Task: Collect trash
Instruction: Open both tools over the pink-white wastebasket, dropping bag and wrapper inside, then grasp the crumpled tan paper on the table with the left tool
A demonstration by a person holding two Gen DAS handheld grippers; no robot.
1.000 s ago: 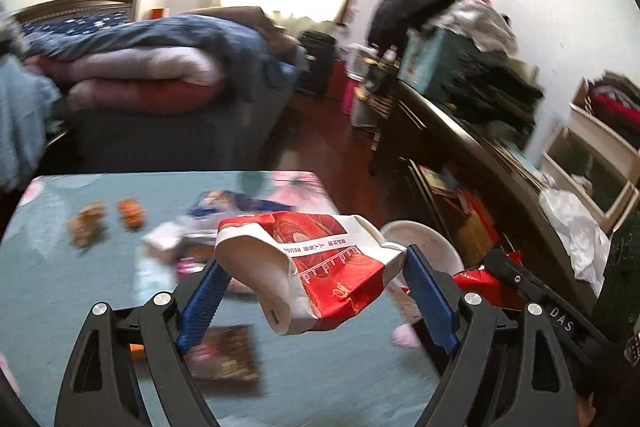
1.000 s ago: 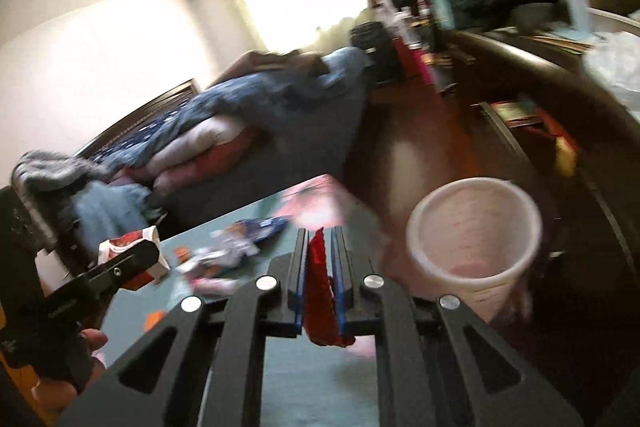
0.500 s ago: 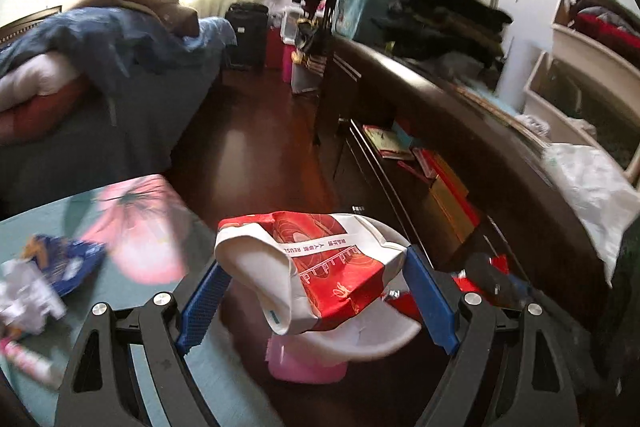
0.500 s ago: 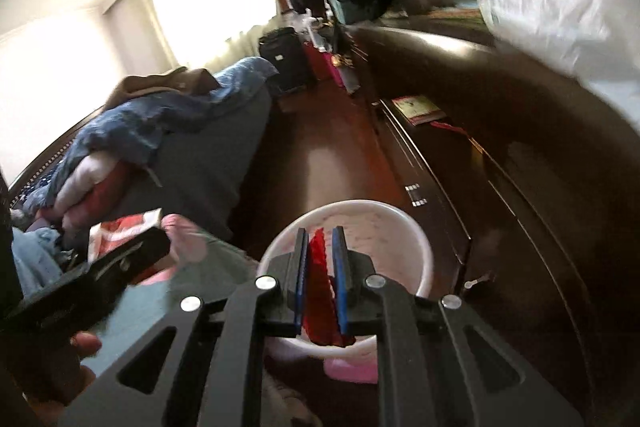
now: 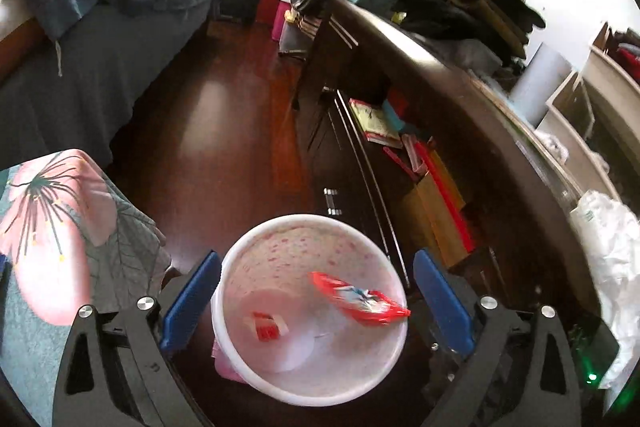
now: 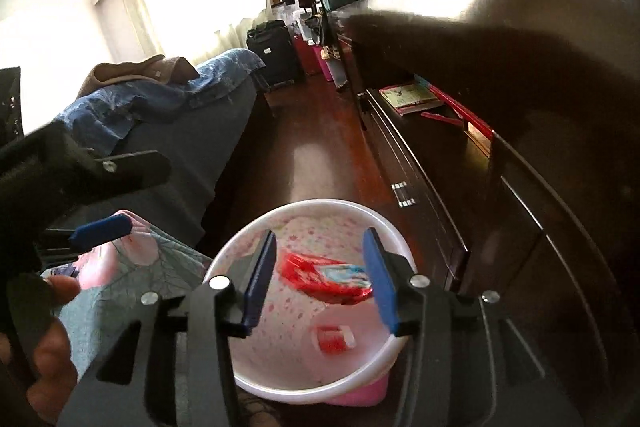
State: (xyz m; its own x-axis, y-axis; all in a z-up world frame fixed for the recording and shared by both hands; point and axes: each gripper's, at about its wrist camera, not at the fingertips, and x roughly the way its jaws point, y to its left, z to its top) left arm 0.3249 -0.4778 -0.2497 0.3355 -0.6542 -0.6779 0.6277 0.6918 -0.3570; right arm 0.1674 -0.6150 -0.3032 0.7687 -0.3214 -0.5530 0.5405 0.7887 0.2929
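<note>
Both tools are hanging over the bin [image 5: 310, 307] beside the table [image 5: 52, 267] so trash drops straight in. The left tool [image 5: 316, 301] is gaping empty, and the right tool [image 6: 320, 279], its jaws just opening, is letting the red wrapper [image 6: 324, 277] fall; the crumpled carton [image 5: 269, 326] is lying at the bottom.

Standing on the dark wood floor [image 5: 224, 131] at lower centre: white bin [image 5: 256, 259]; floral-clothed surface [image 5: 60, 227] lower left.
</note>
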